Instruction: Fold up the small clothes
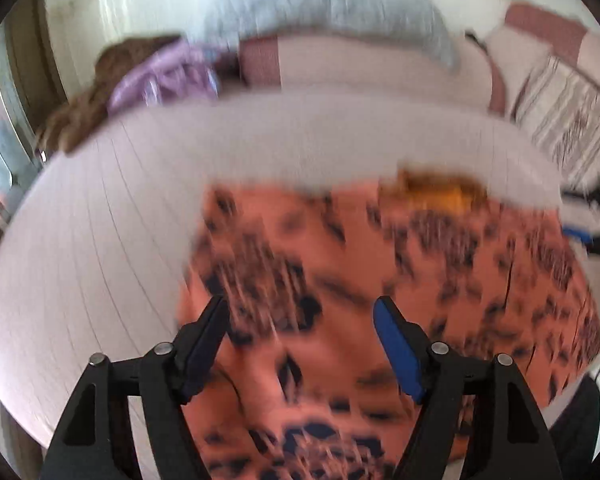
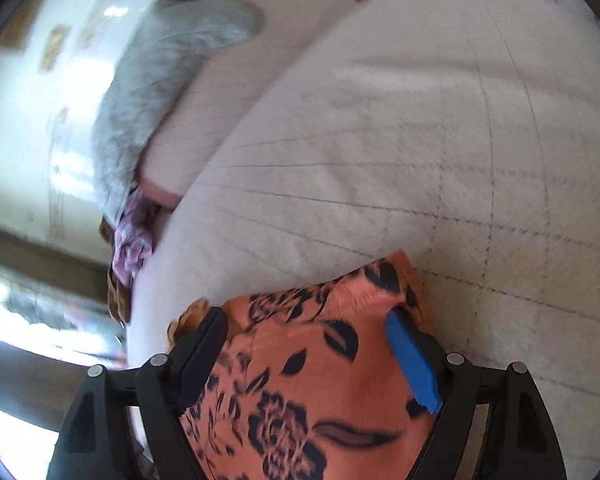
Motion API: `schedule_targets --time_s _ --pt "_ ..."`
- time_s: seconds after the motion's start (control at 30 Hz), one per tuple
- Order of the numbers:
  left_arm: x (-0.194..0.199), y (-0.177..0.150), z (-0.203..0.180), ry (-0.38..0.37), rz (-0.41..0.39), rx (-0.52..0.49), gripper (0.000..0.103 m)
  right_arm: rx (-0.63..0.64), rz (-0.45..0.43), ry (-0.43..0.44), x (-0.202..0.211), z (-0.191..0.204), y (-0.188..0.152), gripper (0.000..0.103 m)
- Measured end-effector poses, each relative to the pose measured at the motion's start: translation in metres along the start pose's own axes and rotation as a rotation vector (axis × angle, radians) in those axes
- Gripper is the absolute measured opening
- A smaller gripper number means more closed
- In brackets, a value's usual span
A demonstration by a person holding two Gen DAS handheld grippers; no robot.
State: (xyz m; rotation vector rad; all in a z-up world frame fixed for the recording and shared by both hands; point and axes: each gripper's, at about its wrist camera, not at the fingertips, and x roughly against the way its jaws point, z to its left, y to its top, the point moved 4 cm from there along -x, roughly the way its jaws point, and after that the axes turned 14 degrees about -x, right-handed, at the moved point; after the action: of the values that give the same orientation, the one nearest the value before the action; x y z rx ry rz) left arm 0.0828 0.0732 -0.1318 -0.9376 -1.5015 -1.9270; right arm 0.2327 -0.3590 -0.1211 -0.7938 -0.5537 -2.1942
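An orange floral garment (image 1: 380, 280) is being spread on the pale checked bed cover (image 1: 100, 240), lying beneath and ahead of the left gripper (image 1: 300, 312) and the right gripper (image 2: 308, 320). Both claws are being held spread, pinching nothing. Judged next: an edge is to be pinched for folding.

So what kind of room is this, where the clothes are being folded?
Most likely a bedroom: the orange flowered garment lies on a bed with a pale checked cover, and a grey pillow sits at its far end.
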Motion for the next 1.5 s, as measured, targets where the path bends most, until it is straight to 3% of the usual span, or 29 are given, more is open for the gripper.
schedule_targets --time_s 0.07,0.1,0.17,0.2,0.27,0.33,0.37,0.43,0.63,0.8,0.9,0.93,1.03,1.1,1.27,1.37,1.5 --pt "-0.019 0.016 0.012 -0.022 0.010 -0.006 0.076 0.079 -0.019 0.002 0.012 0.012 -0.014 0.084" --pt "-0.035 0.021 0.020 0.011 0.042 -0.021 0.076 0.093 -0.014 0.010 0.014 0.016 -0.018 0.084" --pt "-0.085 0.025 0.045 0.136 0.191 -0.048 0.076 0.109 -0.002 0.030 0.021 0.020 -0.030 0.084" --pt "-0.104 0.024 0.066 0.184 0.236 -0.008 0.078 0.114 0.006 0.040 0.024 0.021 -0.036 0.084" --pt "-0.108 0.026 0.090 0.103 0.215 0.153 0.082 0.118 0.008 0.051 0.032 0.021 -0.051 0.084" --pt "-0.097 0.025 0.102 0.133 0.205 0.206 0.082 0.119 -0.008 0.062 0.049 0.017 -0.064 0.084" --pt "-0.086 0.023 0.105 0.194 0.189 0.188 0.082 0.115 -0.020 0.071 0.059 0.014 -0.071 0.084" --pt "-0.070 0.018 0.104 0.207 0.169 0.181 0.082 0.092 -0.044 0.093 0.079 0.003 -0.089 0.084" --pt "-0.002 -0.005 0.061 0.122 0.039 0.166 0.082 0.017 -0.009 0.100 0.109 -0.026 -0.154 0.084" --pt "0.021 -0.035 -0.003 0.072 0.001 0.014 0.082 -0.080 0.077 0.120 0.094 -0.050 -0.192 0.084" --pt "-0.012 -0.057 -0.015 0.087 0.128 -0.069 0.084 -0.204 0.051 0.146 0.087 -0.071 -0.185 0.085" --pt "-0.013 -0.059 -0.014 0.098 0.099 -0.054 0.085 -0.237 0.044 0.164 0.085 -0.076 -0.180 0.085" --pt "0.001 -0.050 -0.012 0.099 0.119 0.011 0.085 -0.364 0.019 0.172 0.076 -0.096 -0.165 0.085" --pt "0.016 -0.038 -0.015 0.098 0.062 0.013 0.085 -0.408 -0.001 0.197 0.077 -0.099 -0.159 0.085" --pt "0.032 -0.019 -0.037 0.082 0.041 -0.014 0.085 -0.364 -0.045 0.209 0.083 -0.093 -0.150 0.082" --pt "0.032 -0.016 -0.047 0.063 0.043 -0.005 0.085 -0.305 -0.065 0.158 0.080 -0.091 -0.145 0.062" --pt "0.034 -0.013 -0.066 0.035 0.040 -0.006 0.085 -0.298 -0.050 0.144 0.076 -0.094 -0.140 0.061"
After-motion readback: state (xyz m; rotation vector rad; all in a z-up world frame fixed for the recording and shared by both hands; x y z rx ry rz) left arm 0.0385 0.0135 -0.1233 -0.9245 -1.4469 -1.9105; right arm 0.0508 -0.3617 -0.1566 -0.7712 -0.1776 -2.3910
